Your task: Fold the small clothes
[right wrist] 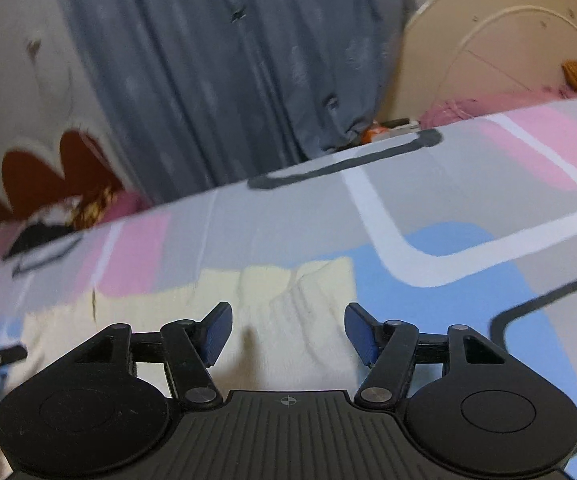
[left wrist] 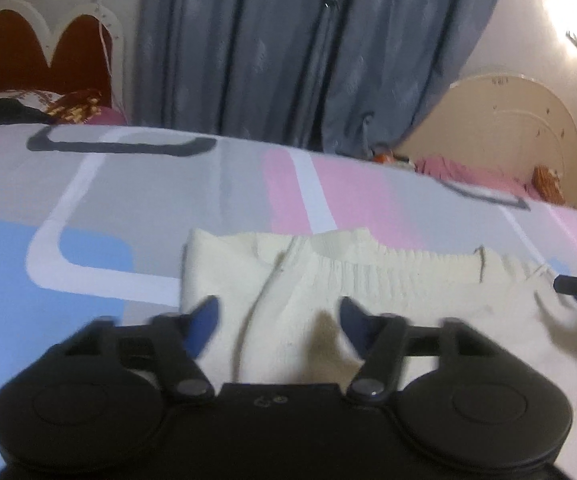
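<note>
Cream knit garment point(left wrist: 328, 280) flat on patterned bed point(left wrist: 128, 184); left gripper point(left wrist: 276, 312) and right gripper point(right wrist: 288, 320) fingers released above it, gripping nothing.

a cream knit garment point(left wrist: 328, 288) lies flat on the patterned bedsheet point(left wrist: 128, 184).

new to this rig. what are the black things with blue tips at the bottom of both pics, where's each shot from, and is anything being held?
They are hand-held two-finger grippers, one in each of a person's hands. There is no robot arm. A fisheye camera on each looks forward along its fingers, so each picture shows its own gripper at the bottom: the left gripper in the left wrist view, the right gripper in the right. The blue parts are the finger pads. Both face a cream knit garment lying on a bed sheet patterned in pink, blue and grey. Both grippers are open above the garment, pads apart, so nothing is held. Behind hangs a grey curtain.
</note>
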Demonstrator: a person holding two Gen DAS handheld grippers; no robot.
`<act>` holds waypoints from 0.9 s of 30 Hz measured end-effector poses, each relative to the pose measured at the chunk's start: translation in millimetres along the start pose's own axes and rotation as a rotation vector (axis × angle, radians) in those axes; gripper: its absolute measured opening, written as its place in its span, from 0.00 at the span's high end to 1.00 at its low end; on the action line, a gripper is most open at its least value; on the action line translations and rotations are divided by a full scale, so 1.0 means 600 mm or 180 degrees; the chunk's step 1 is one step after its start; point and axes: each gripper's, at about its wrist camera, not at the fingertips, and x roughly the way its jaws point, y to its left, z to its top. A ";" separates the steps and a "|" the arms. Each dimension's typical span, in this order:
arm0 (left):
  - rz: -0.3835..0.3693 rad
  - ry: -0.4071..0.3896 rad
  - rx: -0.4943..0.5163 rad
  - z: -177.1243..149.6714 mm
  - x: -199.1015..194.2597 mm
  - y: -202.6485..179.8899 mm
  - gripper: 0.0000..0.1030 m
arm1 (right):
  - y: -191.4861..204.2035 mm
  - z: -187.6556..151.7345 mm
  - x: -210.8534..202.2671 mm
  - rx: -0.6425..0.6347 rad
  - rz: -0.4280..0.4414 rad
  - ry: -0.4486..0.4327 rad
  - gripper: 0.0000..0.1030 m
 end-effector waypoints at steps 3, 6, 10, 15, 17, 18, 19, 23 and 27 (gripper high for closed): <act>0.0019 0.0067 0.0133 0.003 0.021 -0.004 0.56 | 0.001 -0.007 0.013 -0.0064 0.0007 0.0054 0.56; -0.0030 0.0071 0.0230 0.005 0.029 -0.007 0.67 | -0.007 -0.007 0.022 -0.0086 0.0027 0.0141 0.69; -0.0059 0.0006 0.0304 0.003 0.028 -0.015 0.95 | -0.002 -0.013 0.030 -0.0306 -0.0049 0.0240 0.89; -0.0066 -0.0291 0.0195 0.001 0.005 -0.016 0.97 | -0.007 -0.012 0.025 -0.0295 0.0006 0.0215 0.97; -0.0055 -0.0447 0.0169 0.005 -0.009 -0.017 0.97 | -0.004 -0.006 0.009 -0.0278 0.0029 0.0048 0.97; -0.0034 -0.0530 0.0150 0.008 -0.015 -0.017 0.97 | -0.001 -0.001 0.000 -0.0275 0.0024 -0.0058 0.98; -0.0009 -0.0605 0.0125 0.011 -0.021 -0.018 0.97 | 0.002 0.003 -0.007 -0.0293 0.0007 -0.0155 0.98; 0.0126 -0.0602 0.0098 0.023 -0.004 -0.016 0.97 | 0.015 0.018 0.002 -0.0388 -0.0088 -0.0269 0.98; 0.0274 -0.0397 0.0216 0.009 0.033 -0.021 0.97 | 0.015 0.011 0.047 -0.0418 -0.0210 -0.0091 0.98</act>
